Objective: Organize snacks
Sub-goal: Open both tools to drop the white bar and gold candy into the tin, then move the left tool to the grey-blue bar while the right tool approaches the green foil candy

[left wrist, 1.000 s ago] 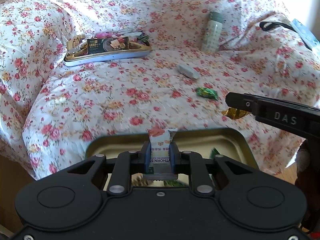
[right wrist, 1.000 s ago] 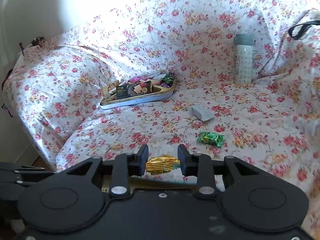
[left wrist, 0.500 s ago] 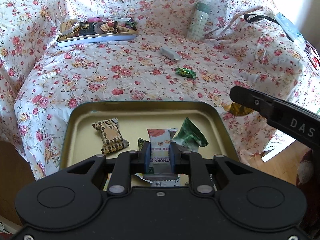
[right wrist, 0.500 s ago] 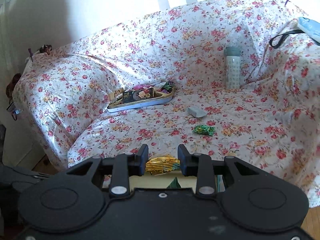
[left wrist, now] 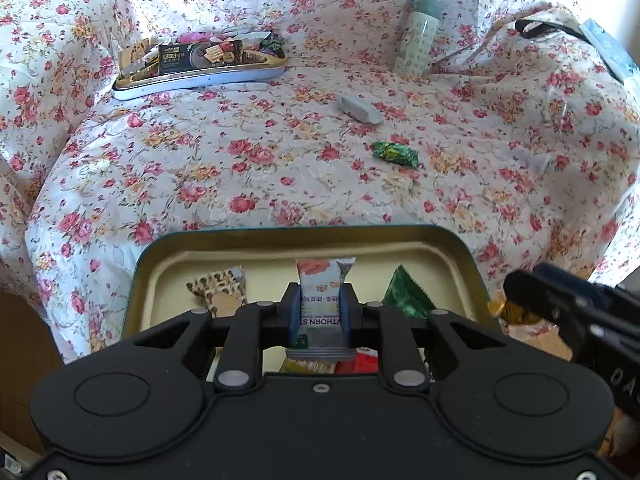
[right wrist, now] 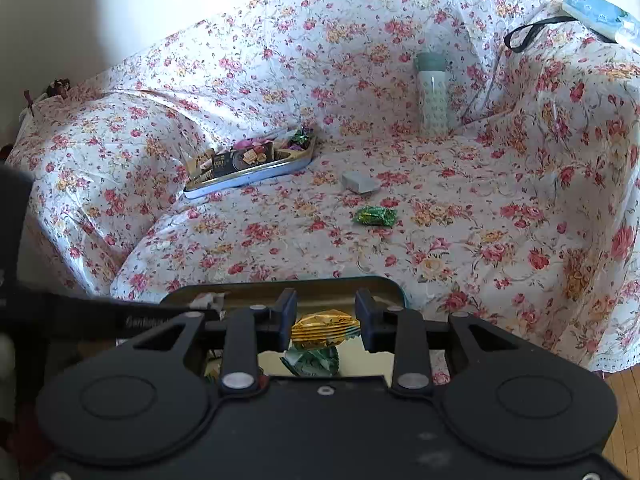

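Floral sheeting covers the sofa; at its front edge sits the gold tin (left wrist: 456,264). Both hands have swung back over it: the left gripper (left wrist: 320,316) pinches a white snack bar (left wrist: 322,300), the right gripper (right wrist: 325,320) seemingly clamps a gold candy (right wrist: 324,328). Drop-off looks imminent; a green candy (left wrist: 395,154) waits beyond the tin.

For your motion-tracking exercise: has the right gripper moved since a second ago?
Yes. The right gripper drew back from the sofa: the snack tray looks farther, and the near tin lies below.
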